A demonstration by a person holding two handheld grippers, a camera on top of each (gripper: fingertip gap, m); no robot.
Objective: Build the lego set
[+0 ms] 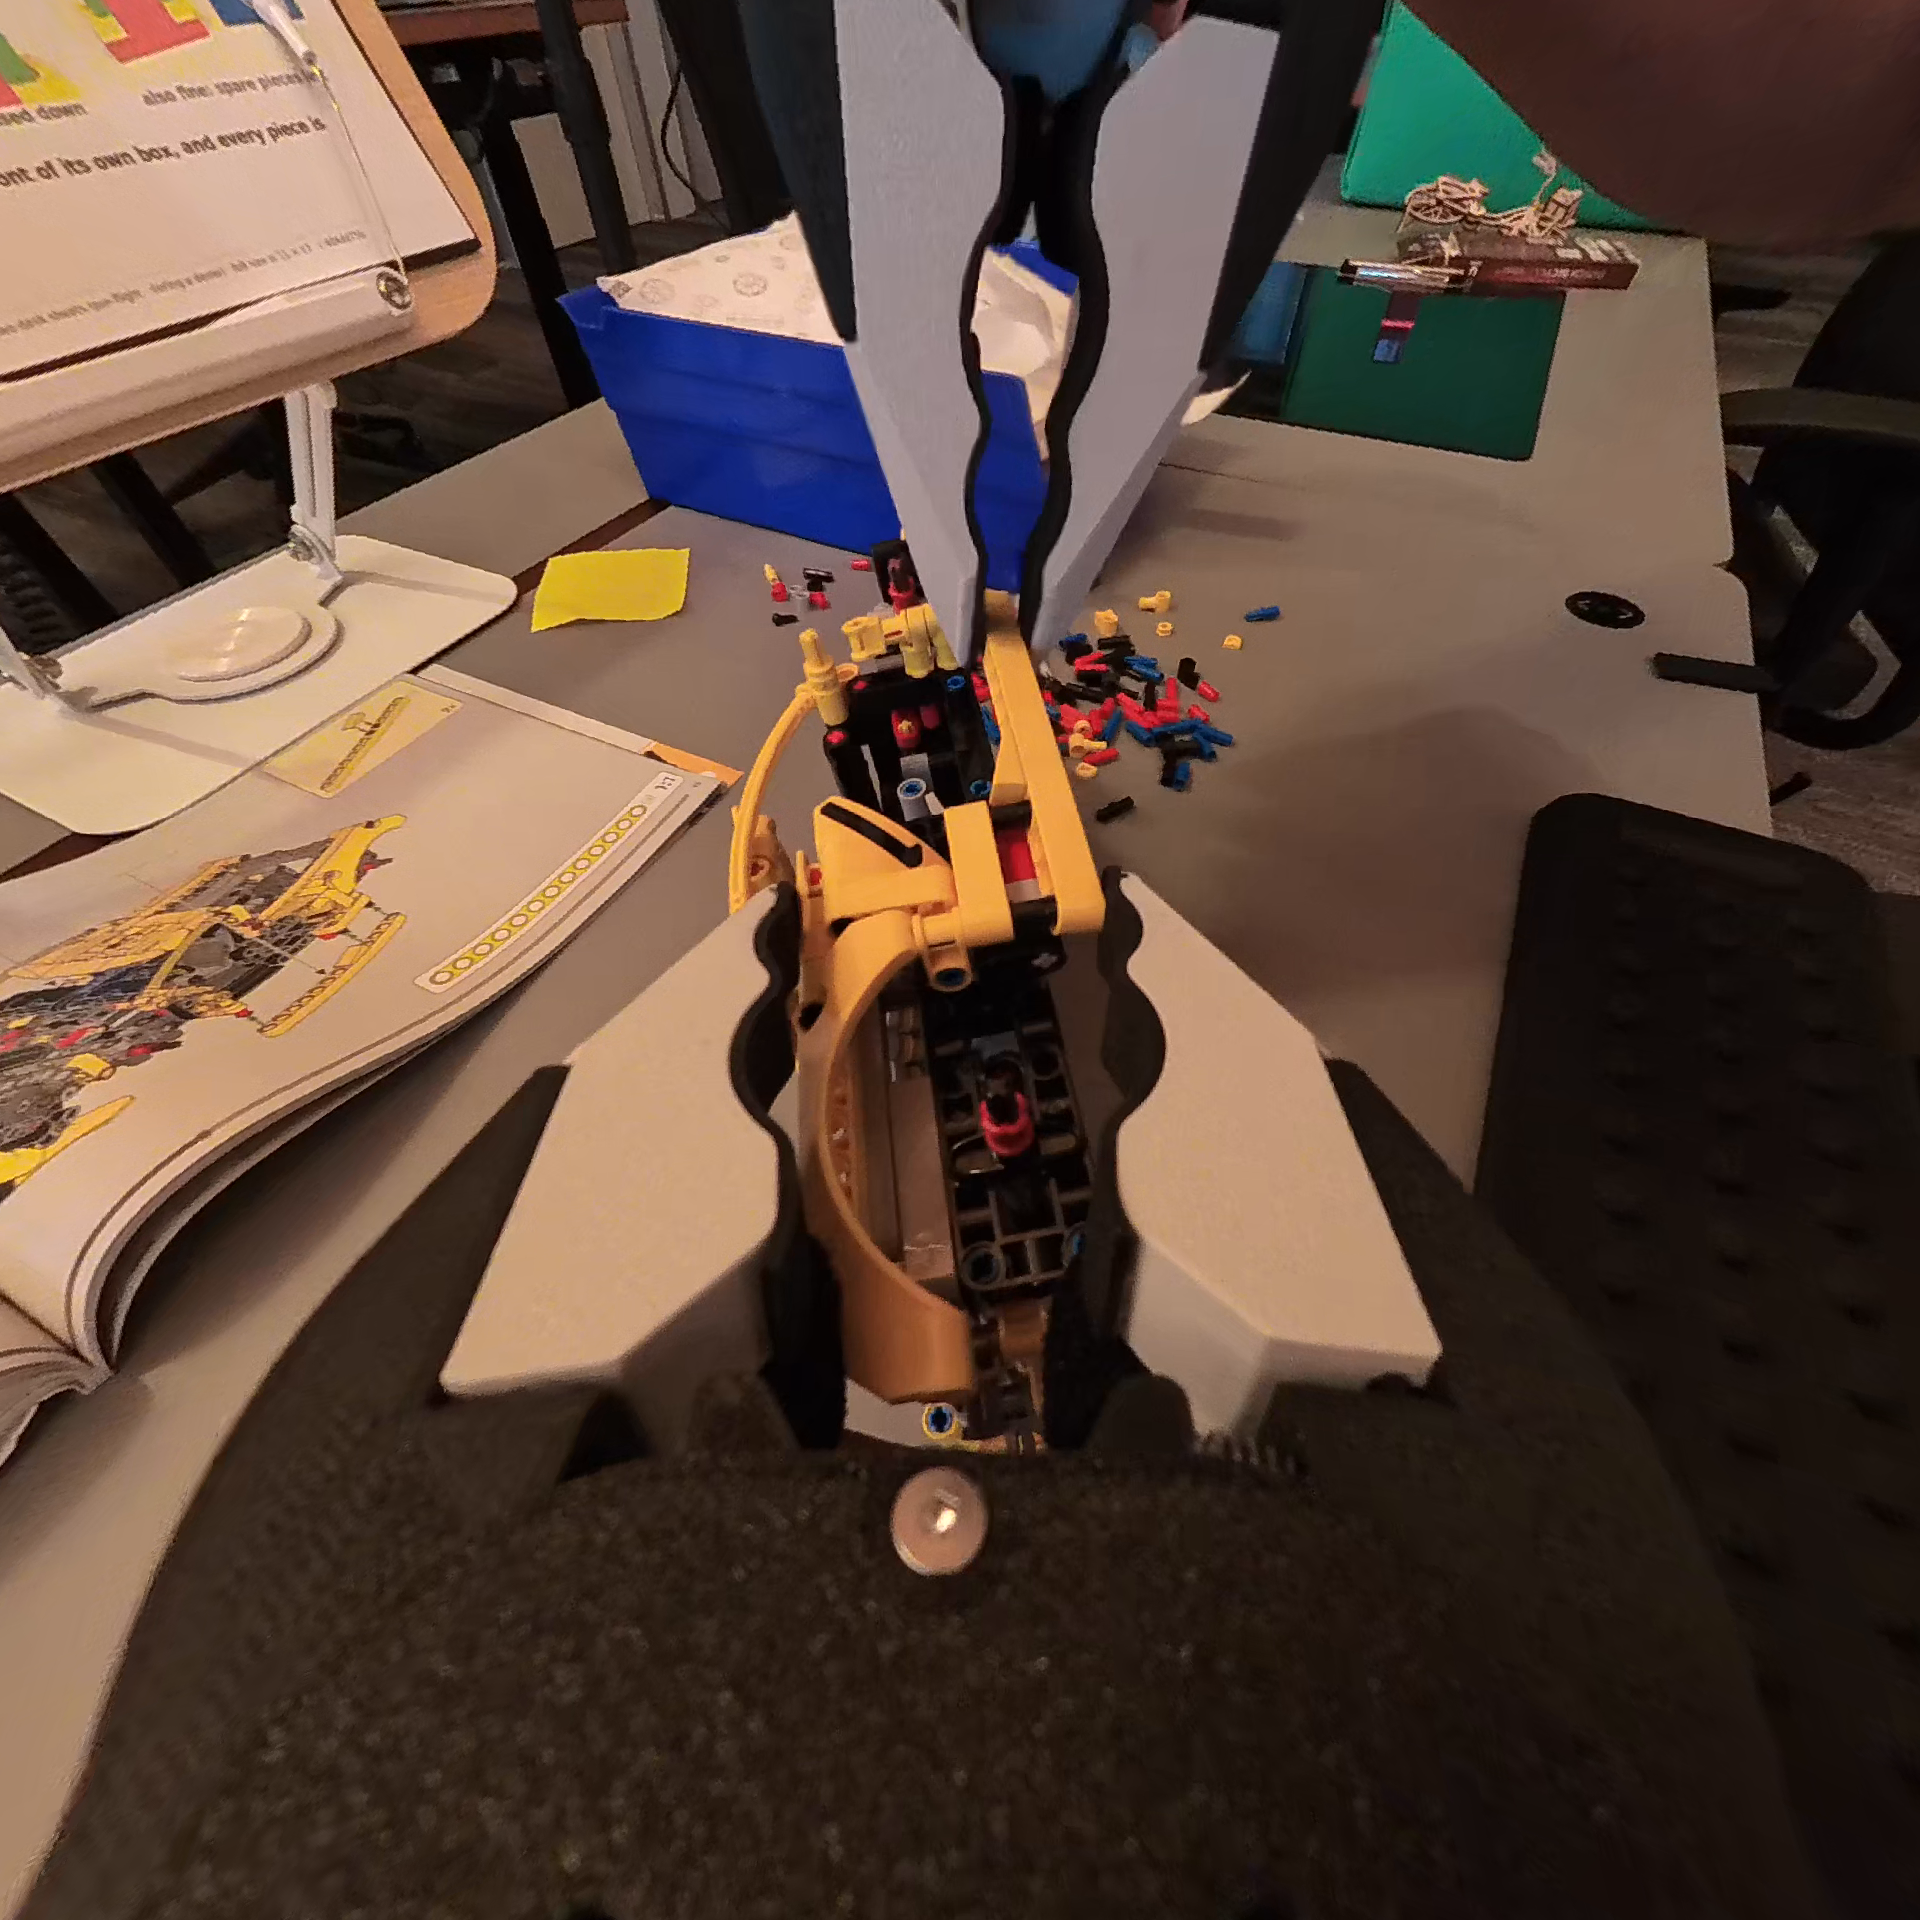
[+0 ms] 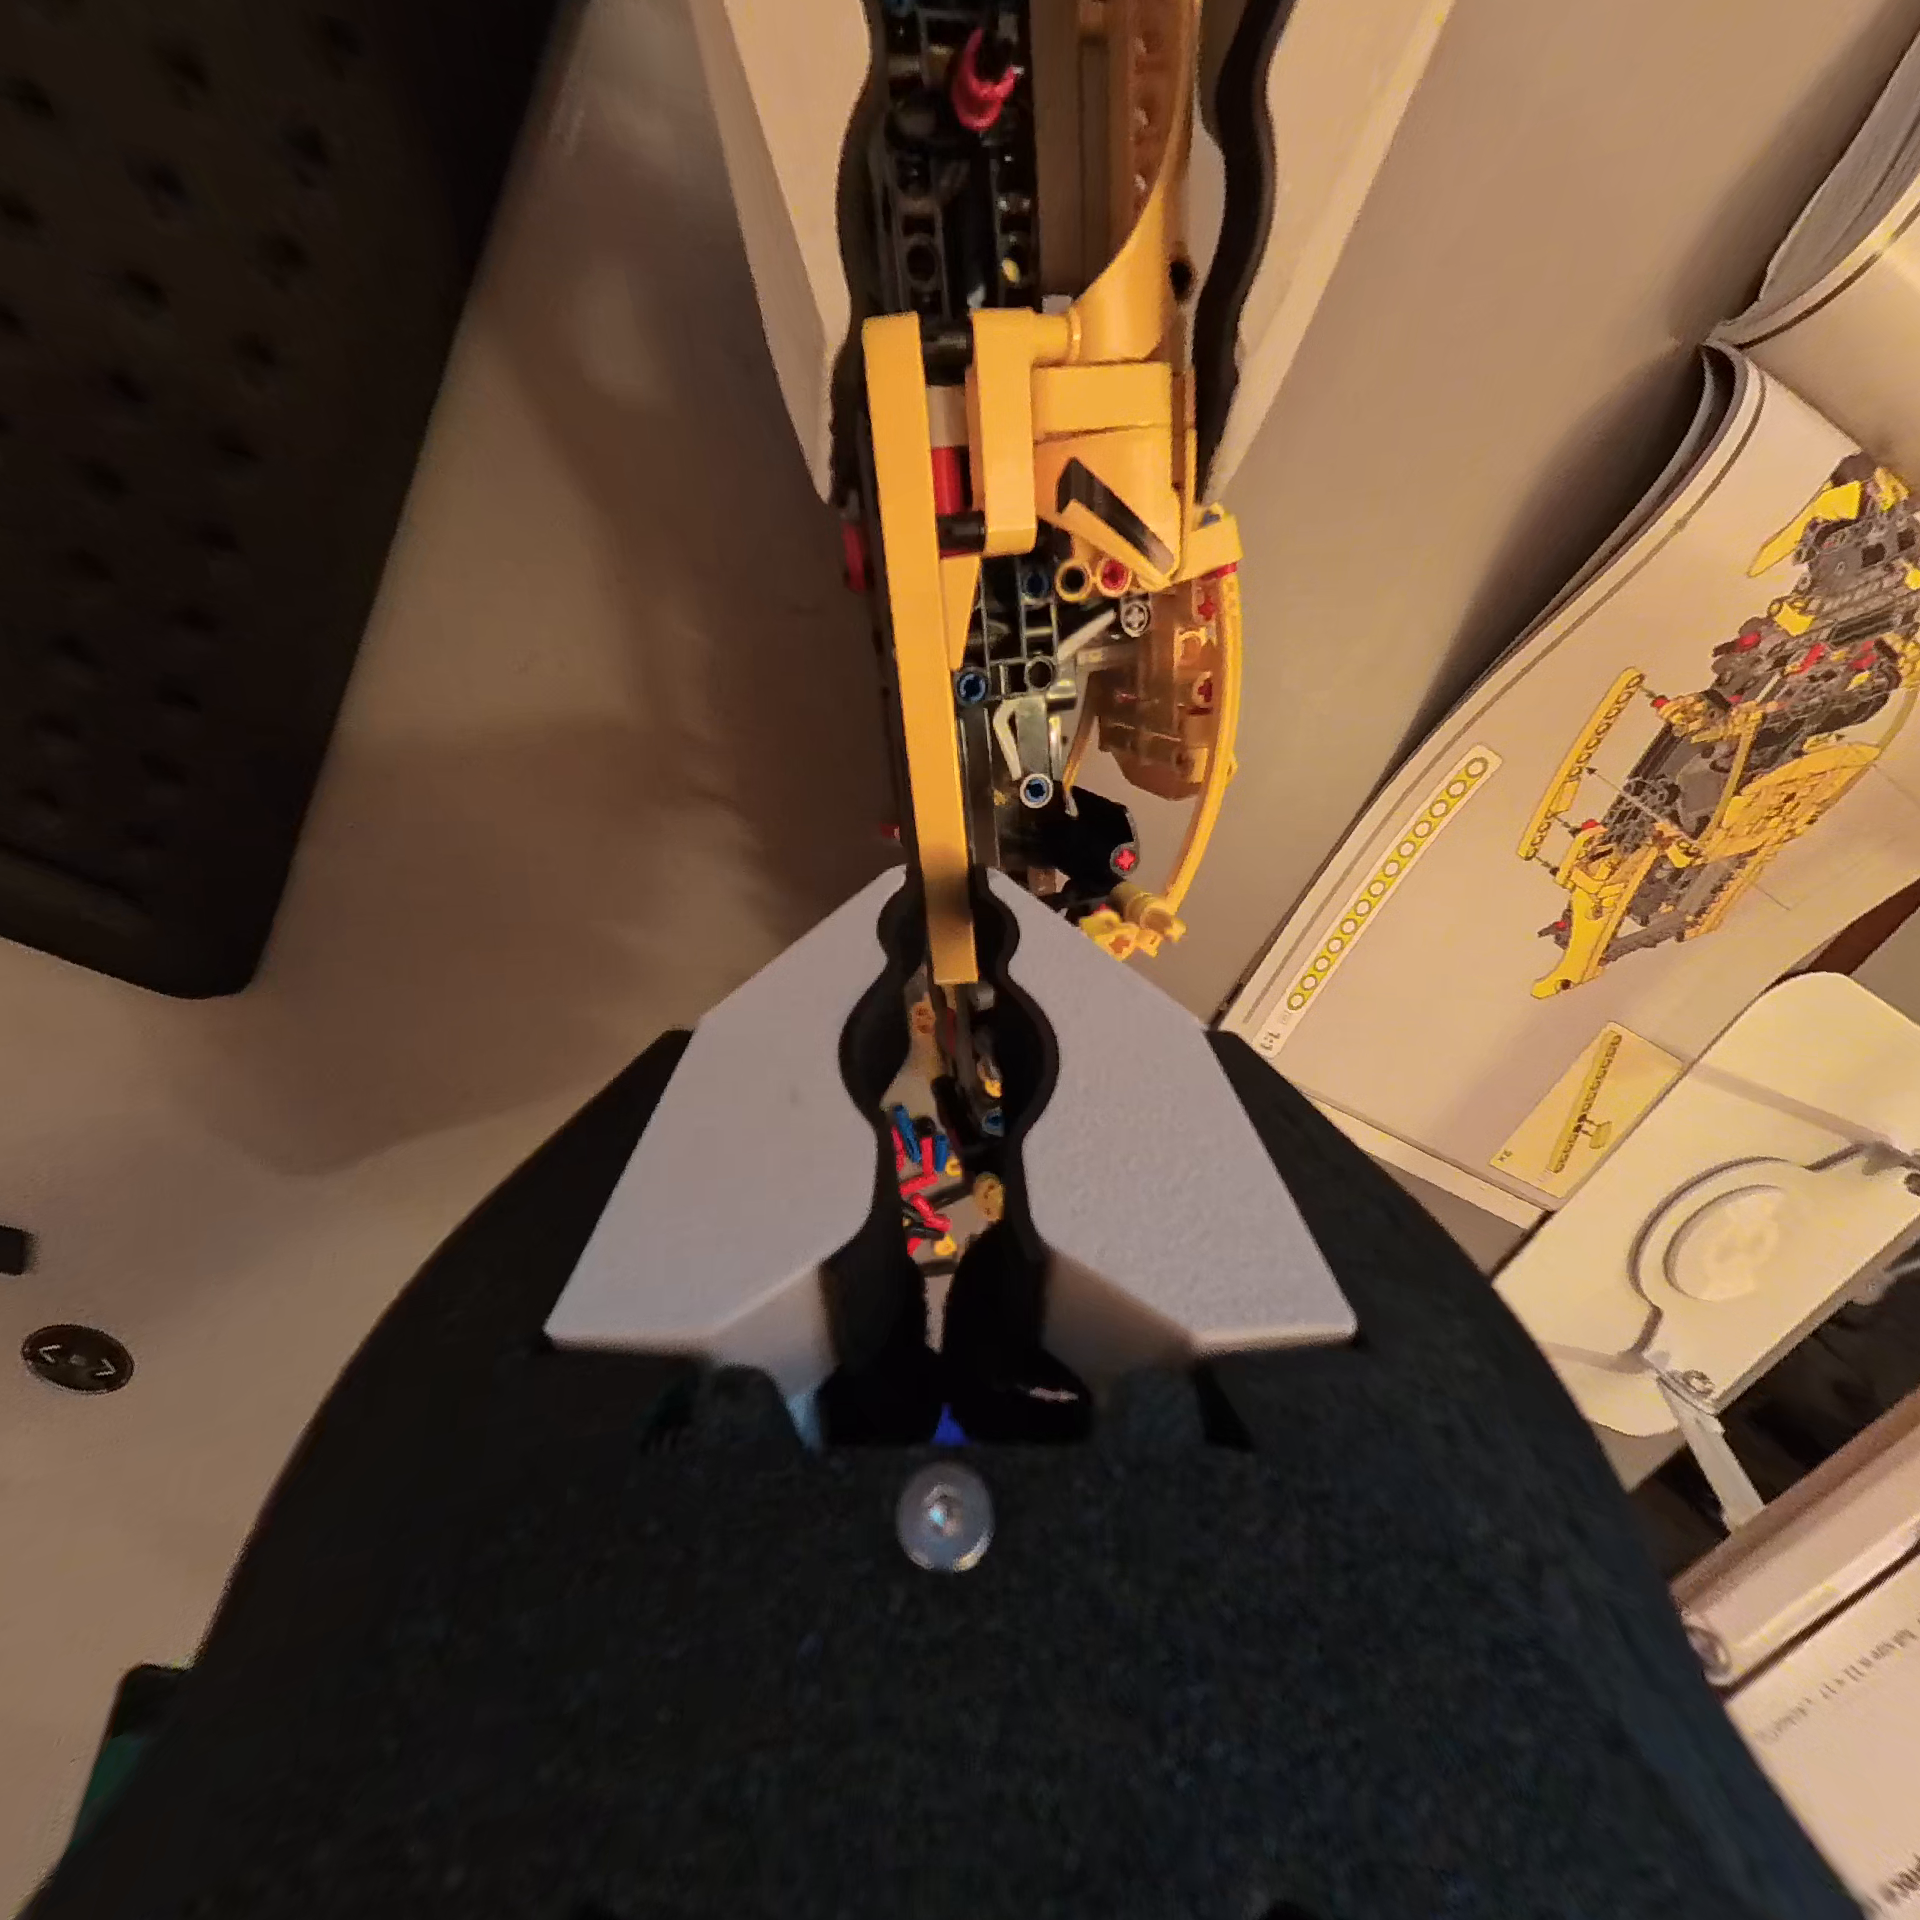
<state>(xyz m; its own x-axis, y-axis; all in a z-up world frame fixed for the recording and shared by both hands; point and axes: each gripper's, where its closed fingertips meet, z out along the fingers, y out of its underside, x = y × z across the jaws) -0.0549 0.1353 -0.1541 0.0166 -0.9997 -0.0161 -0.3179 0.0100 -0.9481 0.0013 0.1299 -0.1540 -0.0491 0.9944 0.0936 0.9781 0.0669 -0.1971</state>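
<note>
While the left gripper is clamping the yellow-and-black plastic lego model, the right gripper is pinching its long yellow beam's far end.

Dim warm light (fisheye edges), slight blur.

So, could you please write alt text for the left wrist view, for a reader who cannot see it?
The left gripper clamps a yellow and black lego model above a grey table, while the right gripper pinches the model's long yellow beam from the far side. An open instruction booklet lies left; loose small pieces lie behind.
</note>
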